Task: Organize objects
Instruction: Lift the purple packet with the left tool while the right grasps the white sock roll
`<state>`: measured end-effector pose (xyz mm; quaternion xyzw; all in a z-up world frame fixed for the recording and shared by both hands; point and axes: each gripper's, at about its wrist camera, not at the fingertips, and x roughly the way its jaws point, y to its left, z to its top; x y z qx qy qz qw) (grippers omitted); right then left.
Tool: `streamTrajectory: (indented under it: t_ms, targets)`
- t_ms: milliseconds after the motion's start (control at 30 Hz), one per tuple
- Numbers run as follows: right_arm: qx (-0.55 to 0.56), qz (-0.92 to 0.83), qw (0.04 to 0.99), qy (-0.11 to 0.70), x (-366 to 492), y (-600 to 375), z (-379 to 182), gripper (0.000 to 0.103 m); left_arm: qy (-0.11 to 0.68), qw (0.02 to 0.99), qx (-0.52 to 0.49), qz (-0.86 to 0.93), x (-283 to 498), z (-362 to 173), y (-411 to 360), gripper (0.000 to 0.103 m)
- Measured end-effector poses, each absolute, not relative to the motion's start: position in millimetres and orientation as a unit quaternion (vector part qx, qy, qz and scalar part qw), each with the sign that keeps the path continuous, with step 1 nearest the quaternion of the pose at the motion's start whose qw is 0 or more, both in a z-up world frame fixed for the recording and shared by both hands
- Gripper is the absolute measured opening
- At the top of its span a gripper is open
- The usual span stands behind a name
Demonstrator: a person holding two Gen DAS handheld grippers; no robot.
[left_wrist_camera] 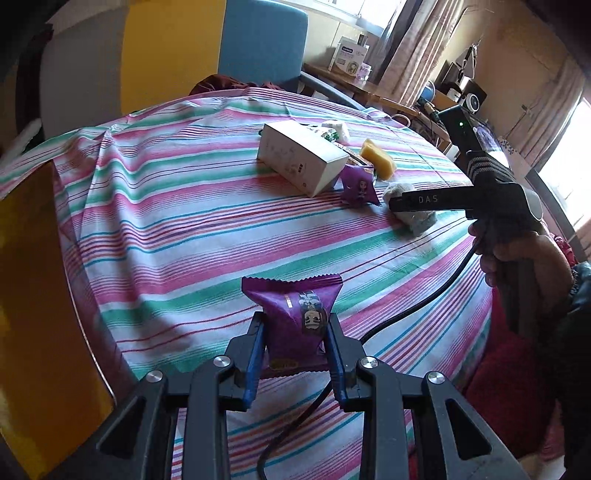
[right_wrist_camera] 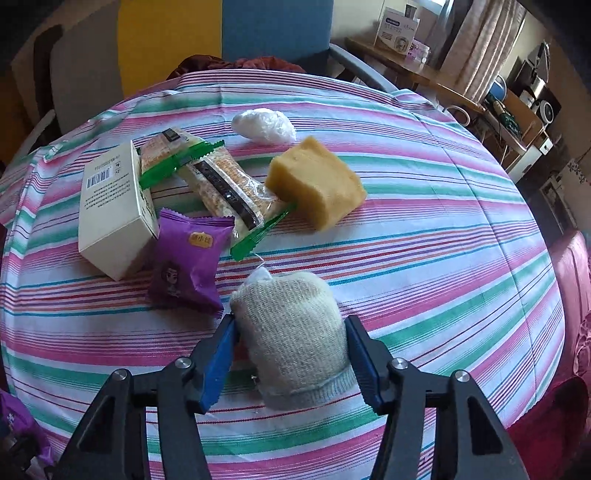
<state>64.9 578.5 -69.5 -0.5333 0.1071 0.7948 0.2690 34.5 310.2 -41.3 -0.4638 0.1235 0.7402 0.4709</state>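
Observation:
My left gripper (left_wrist_camera: pixel 295 325) is shut on a purple snack packet (left_wrist_camera: pixel 293 317) and holds it just above the striped tablecloth (left_wrist_camera: pixel 166 221). My right gripper (right_wrist_camera: pixel 290 332) is closed around a rolled beige sock (right_wrist_camera: pixel 293 336), its blue pads touching both sides; the sock rests on the cloth. In the left wrist view the right gripper (left_wrist_camera: pixel 395 203) sits over that sock (left_wrist_camera: pixel 417 221). A second purple packet (right_wrist_camera: pixel 186 258), a white box (right_wrist_camera: pixel 114 210), two cracker packs (right_wrist_camera: pixel 221 184), a yellow sponge (right_wrist_camera: pixel 317 184) and a white plastic wad (right_wrist_camera: pixel 264 125) lie beyond.
A black cable (left_wrist_camera: pixel 406 302) trails across the cloth from the right gripper. A blue chair back (left_wrist_camera: pixel 264 40) stands behind the table. A wooden side table with boxes (right_wrist_camera: pixel 399 33) and shelves with electronics (right_wrist_camera: pixel 532 99) stand at the right. A red cushion (left_wrist_camera: pixel 506 387) lies beside the table.

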Motion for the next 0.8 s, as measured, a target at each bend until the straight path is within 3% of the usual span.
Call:
streamTrajectory:
  t_ms: [367, 800]
  targets:
    - [-0.538, 0.793, 0.268, 0.104, 60.8, 580.4, -72.0, 0.059, 0.120, 0.467, -0.451, 0.752, 44.9, -32.4, 295.0, 0.030]
    - [-0.544, 0.789, 0.274, 0.076, 58.4, 572.3, -73.9, 0.058, 0.034, 0.427, -0.443, 0.788, 3.3, 6.9, 229.9, 0.029]
